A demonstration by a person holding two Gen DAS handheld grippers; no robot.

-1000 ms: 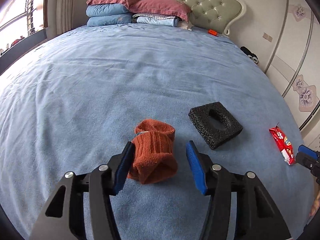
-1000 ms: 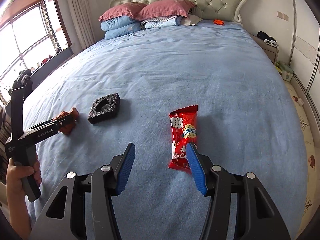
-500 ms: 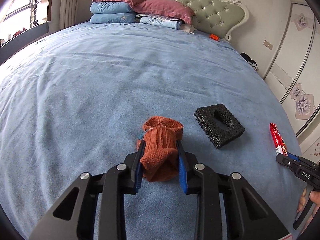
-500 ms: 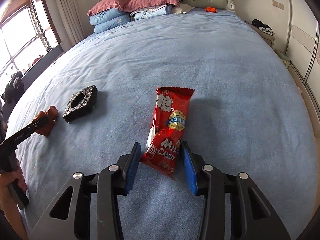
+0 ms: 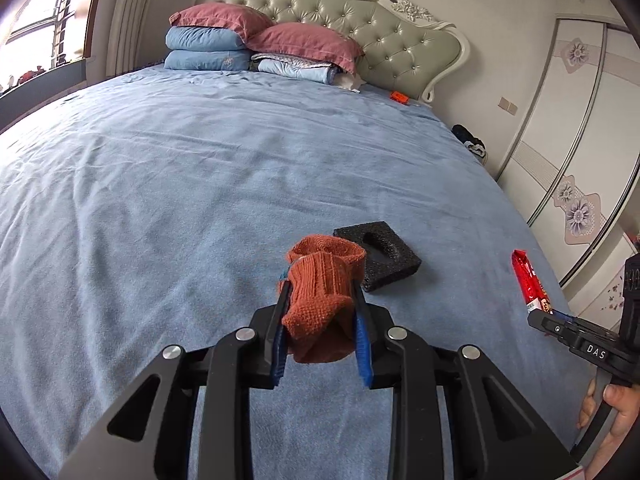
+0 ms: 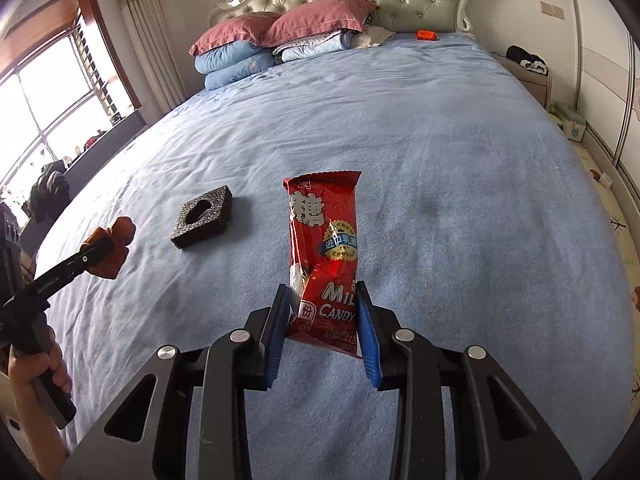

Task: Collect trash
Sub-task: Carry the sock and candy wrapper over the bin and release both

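A rust-orange knitted sock (image 5: 320,276) is pinched between the blue pads of my left gripper (image 5: 319,296), which is shut on it and holds it slightly above the blue bedspread (image 5: 200,184). A red candy wrapper (image 6: 324,232) stands up between the pads of my right gripper (image 6: 321,292); its jaws are closing and press on the wrapper's lower end. A black foam block (image 5: 378,254) with a hole lies on the bed just behind the sock, also visible as the foam block (image 6: 204,216) left of the wrapper. The right wrist view shows the left gripper (image 6: 100,252) with the sock (image 6: 120,236) at far left.
Stacked pink and blue pillows (image 5: 240,40) lie against a tufted headboard (image 5: 380,40). A small orange object (image 6: 425,34) sits near the bed's far corner. A wardrobe (image 5: 580,140) and a nightstand (image 6: 528,68) stand to the right, a window (image 6: 48,92) to the left.
The left jaws closed on the sock and raised it off the bed. The right gripper moved in over the wrapper, its jaws narrowed onto it, and the wrapper now stands lifted.
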